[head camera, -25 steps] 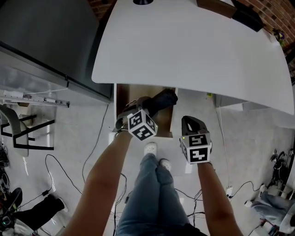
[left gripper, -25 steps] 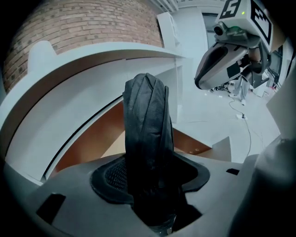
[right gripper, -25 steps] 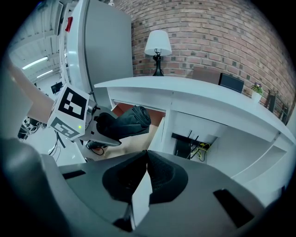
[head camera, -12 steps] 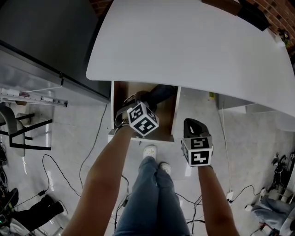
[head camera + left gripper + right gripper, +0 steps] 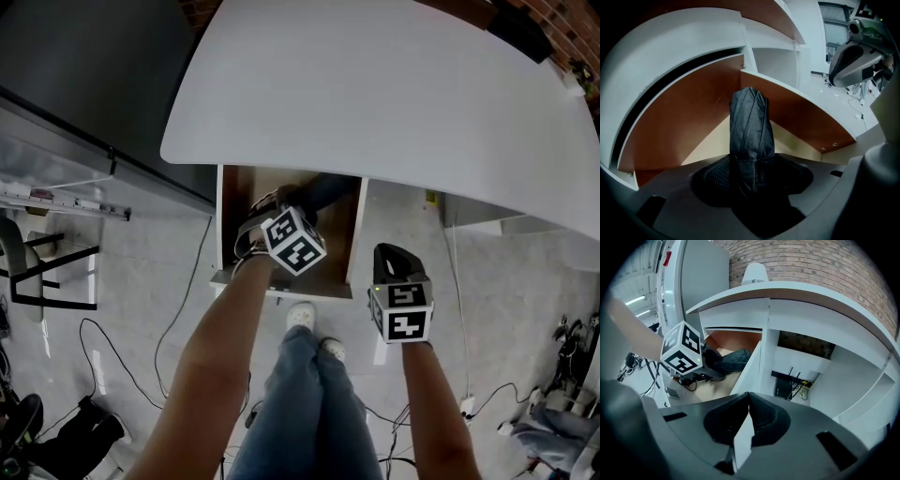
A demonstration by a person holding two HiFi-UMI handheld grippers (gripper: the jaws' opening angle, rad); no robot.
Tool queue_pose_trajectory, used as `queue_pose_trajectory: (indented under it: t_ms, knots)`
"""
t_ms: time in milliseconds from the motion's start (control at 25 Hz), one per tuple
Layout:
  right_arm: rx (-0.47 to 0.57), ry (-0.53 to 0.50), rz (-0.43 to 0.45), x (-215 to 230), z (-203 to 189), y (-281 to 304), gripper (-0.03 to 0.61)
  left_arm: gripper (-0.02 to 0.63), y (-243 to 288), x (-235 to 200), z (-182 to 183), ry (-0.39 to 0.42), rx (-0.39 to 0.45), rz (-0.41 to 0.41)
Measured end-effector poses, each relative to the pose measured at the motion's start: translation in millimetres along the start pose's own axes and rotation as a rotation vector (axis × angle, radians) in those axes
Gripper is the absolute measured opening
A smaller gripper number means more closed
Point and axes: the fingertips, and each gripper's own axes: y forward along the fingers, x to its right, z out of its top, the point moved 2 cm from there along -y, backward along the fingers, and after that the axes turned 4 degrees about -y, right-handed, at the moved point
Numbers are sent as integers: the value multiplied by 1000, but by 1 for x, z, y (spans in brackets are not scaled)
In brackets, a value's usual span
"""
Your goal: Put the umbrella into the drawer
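Presently the umbrella is gripped by the left claw within the open drawer; the right claw is closed, empty

Both bare forearms reach forward and down from the bottom of the head view, left forearm angled inward, right forearm pretty much straight ahead. The left hand-held gripper points steeply down, marker cube tipped on a corner, with its jaws clamped on the lower end of a folded black umbrella that sticks out past them. The right hand-held gripper is empty, jaws pressed together at the tips, and sits off to the right of the other one. Jeans-clad legs stand between the two arms.
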Motion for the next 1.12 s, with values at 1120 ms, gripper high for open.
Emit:
queue_pose_trajectory:
  t_ms: [1120]
  knots:
    - [24,-41,-9,-4,75,-66,0,477,-96,-18,21,-177,13,36]
